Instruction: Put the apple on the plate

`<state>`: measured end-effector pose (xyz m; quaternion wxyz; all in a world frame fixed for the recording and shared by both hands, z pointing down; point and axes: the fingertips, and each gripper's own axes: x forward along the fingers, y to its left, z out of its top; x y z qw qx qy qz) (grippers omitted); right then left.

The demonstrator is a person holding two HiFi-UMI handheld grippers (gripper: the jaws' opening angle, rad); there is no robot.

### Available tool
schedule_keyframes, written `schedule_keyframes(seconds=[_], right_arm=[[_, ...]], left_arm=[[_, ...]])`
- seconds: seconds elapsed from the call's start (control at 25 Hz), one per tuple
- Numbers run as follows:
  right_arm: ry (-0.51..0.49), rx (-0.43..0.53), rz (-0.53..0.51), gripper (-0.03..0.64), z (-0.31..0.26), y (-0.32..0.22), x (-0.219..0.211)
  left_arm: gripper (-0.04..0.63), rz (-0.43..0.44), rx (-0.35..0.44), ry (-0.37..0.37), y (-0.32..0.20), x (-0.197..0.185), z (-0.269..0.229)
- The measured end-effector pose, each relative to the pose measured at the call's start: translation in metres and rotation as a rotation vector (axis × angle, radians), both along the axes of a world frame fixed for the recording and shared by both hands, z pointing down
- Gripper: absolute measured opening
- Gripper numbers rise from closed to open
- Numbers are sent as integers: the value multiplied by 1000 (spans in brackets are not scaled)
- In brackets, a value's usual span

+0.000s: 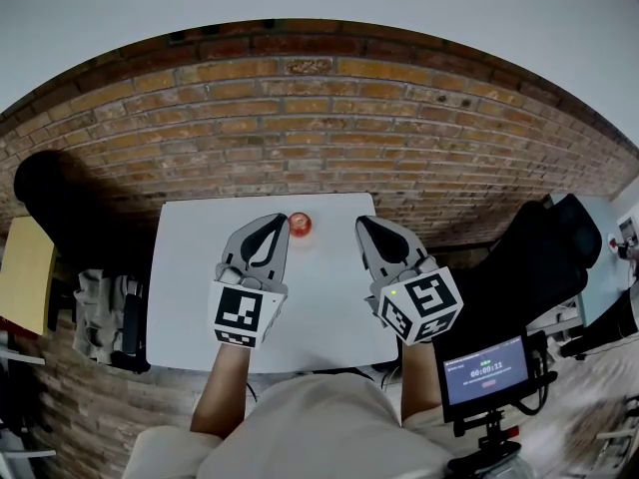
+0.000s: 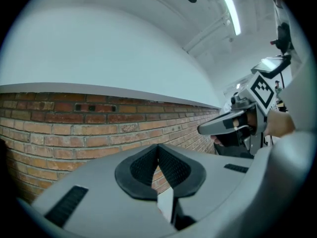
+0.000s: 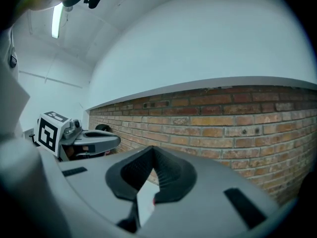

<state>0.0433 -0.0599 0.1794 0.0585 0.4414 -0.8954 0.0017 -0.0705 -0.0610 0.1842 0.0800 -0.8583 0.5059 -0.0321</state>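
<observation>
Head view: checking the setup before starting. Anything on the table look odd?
Nothing looks spilled or damaged. The apple sits near the far edge of the white table, and no plate shows on it, though the left tool and right tool hide part.

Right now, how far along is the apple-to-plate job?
Done: nothing. The apple sits on the white table near its far edge, ungripped. In hand: nothing. The left gripper and right gripper are both shut and empty, one either side of the apple. Left: grasp and place. No plate shows in any view.
</observation>
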Motion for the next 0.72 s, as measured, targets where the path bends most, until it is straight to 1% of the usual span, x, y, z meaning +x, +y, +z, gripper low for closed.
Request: schedule_keyframes(seconds=[0.36, 0.48, 0.72], right_arm=[[3, -2, -13, 2, 3, 0, 0], [6, -8, -17, 2, 6, 1, 1], [11, -6, -10, 2, 8, -3, 2]], left_arm=[[8, -9, -8, 12, 1, 0, 3], [8, 1, -14, 27, 3, 1, 5], [8, 9, -13, 26, 0, 3, 6]])
